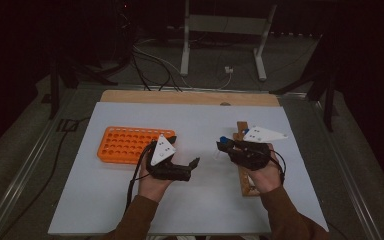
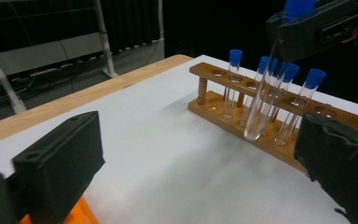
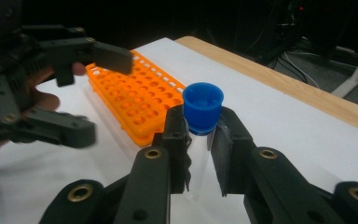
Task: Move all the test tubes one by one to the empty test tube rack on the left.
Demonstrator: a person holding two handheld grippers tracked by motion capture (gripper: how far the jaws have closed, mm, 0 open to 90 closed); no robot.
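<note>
Right gripper [image 3: 200,140] clamped on blue-capped tube [image 3: 201,126], just under cap, carried toward orange rack [image 1: 127,144] near table's left edge. Left gripper [image 1: 192,167] wide open, empty, poised to receive.

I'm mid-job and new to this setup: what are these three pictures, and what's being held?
No robot here: a person holds a hand-held grasping tool in each hand. The high view looks down on the white table from above the person. The other two pictures come from cameras riding on each tool, looking along its black jaws.

On the table lie an orange rack with many holes and a wooden rack holding clear tubes with blue caps.

The right tool is shut on a blue-capped tube, gripping it just below the cap. The left gripper view shows that same tube hanging above the wooden rack. The left tool is open, with nothing between its jaws, and faces the right one.
</note>
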